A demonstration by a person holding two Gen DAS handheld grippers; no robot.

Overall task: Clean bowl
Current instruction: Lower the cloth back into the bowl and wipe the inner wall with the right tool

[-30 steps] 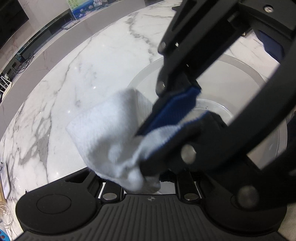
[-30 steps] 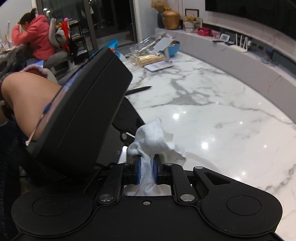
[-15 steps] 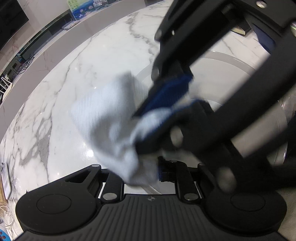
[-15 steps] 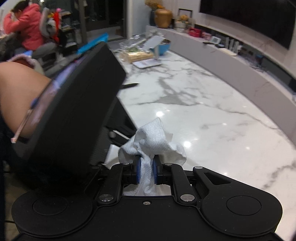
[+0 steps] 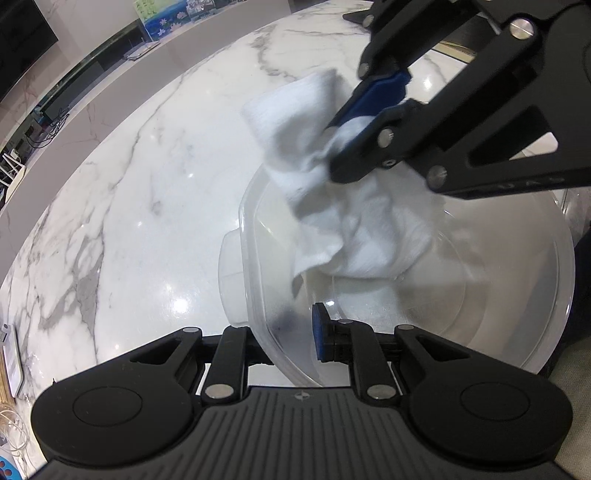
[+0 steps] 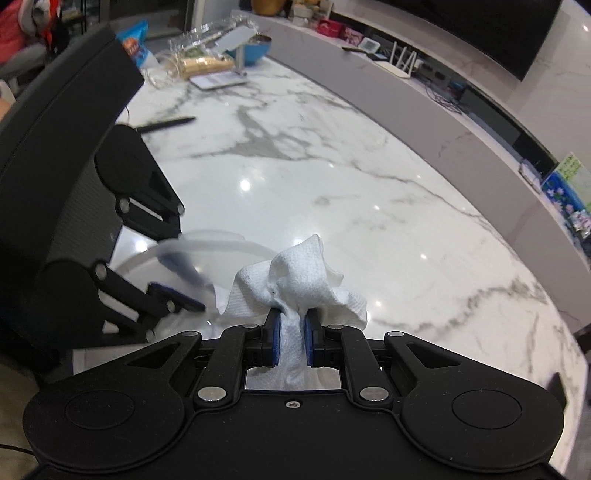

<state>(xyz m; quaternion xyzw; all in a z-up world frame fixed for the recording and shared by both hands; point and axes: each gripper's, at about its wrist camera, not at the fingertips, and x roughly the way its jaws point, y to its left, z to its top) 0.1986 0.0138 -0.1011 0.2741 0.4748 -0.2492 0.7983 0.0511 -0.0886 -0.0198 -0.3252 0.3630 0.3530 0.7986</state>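
A clear plastic bowl (image 5: pixel 480 295) stands tilted on the white marble table (image 5: pixel 147 184). My left gripper (image 5: pixel 284 332) is shut on its near rim, one blue pad inside the wall and the other finger outside. My right gripper (image 5: pixel 334 147) reaches in from the upper right, shut on a crumpled white paper towel (image 5: pixel 351 221). The towel hangs down into the bowl and touches its inner wall. In the right wrist view the towel (image 6: pixel 295 273) bulges out past the right gripper (image 6: pixel 291 332), with the bowl's rim (image 6: pixel 207 240) and the left gripper (image 6: pixel 192 286) at the left.
A black pen (image 6: pixel 166 123) lies further back on the table. At the far end stand a phone holder (image 6: pixel 236 44), a blue bowl (image 6: pixel 258 51) and a snack bag (image 6: pixel 136 44). A grey ledge (image 6: pixel 424 99) curves along the table's edge. A person in red (image 6: pixel 11 29) sits beyond.
The right gripper has tipped downward and the towel now hangs inside the bowl. The bowl's rim has come into the right wrist view. The left gripper shifted with the bowl.
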